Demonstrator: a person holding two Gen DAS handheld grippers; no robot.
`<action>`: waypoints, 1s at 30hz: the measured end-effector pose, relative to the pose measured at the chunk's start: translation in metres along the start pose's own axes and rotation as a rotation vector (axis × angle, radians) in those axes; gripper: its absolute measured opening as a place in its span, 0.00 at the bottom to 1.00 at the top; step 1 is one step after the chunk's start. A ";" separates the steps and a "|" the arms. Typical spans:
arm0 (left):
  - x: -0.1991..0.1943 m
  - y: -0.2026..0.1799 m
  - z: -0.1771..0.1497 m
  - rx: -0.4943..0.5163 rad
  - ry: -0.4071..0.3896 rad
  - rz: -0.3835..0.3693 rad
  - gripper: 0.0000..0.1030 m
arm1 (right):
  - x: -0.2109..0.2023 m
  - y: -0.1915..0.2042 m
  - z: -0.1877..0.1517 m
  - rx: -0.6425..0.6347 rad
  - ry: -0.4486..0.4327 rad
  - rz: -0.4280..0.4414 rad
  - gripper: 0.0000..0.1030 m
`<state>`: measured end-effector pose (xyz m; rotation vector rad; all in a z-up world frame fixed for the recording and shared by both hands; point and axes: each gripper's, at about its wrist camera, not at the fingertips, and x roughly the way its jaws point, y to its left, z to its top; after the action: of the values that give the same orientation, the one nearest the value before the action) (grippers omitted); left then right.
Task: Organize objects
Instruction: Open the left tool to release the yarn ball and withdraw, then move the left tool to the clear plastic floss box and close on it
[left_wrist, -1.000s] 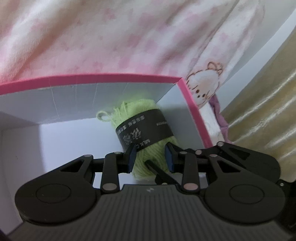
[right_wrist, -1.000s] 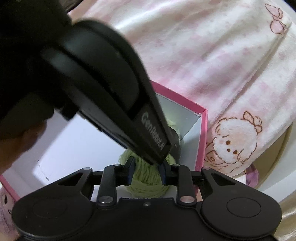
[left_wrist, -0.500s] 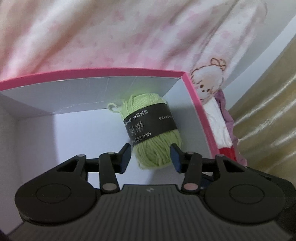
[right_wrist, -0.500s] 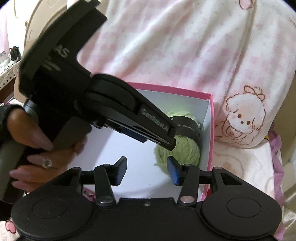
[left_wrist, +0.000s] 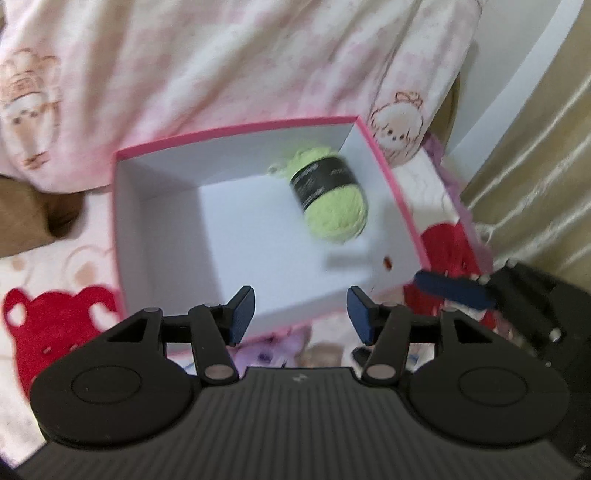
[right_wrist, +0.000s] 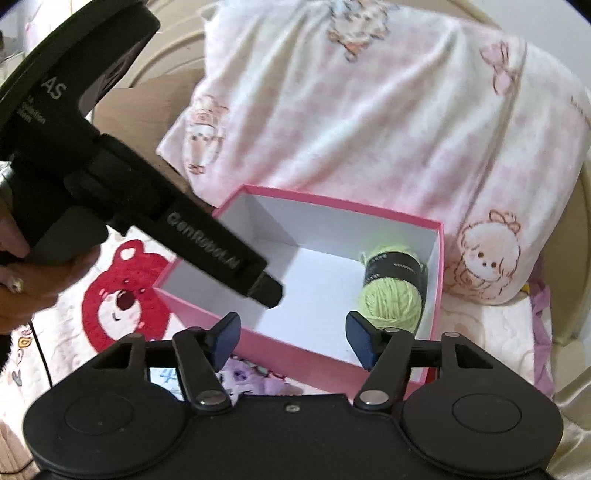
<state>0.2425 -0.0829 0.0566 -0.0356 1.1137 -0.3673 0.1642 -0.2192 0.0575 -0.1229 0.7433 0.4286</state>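
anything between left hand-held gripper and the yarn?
Left wrist view: only bare white box floor between the left hand-held gripper and yarn.

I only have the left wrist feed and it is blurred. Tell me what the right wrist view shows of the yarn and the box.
Observer: The green yarn ball lies inside the pink box, in the corner by its right wall, with a black paper band around it.
Operator: Give me the right gripper's state.
Observer: The right gripper is open and empty, its tips over the box's near wall.
Operator: Say where my own gripper sits from that side.
Observer: The left gripper comes in from the left above the box's left edge, clear of the yarn; a hand with a ring holds its handle.
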 end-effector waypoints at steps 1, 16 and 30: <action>-0.008 0.000 -0.005 0.011 -0.004 0.004 0.53 | 0.000 -0.001 -0.001 -0.003 -0.005 0.005 0.68; -0.124 0.025 -0.100 -0.013 -0.074 0.037 0.62 | -0.076 0.077 -0.006 -0.144 0.079 0.150 0.77; -0.135 0.045 -0.172 -0.090 -0.102 -0.010 0.68 | -0.080 0.136 -0.028 -0.263 0.145 0.264 0.79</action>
<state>0.0509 0.0274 0.0873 -0.1383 1.0289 -0.3207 0.0370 -0.1300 0.0966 -0.3076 0.8471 0.7755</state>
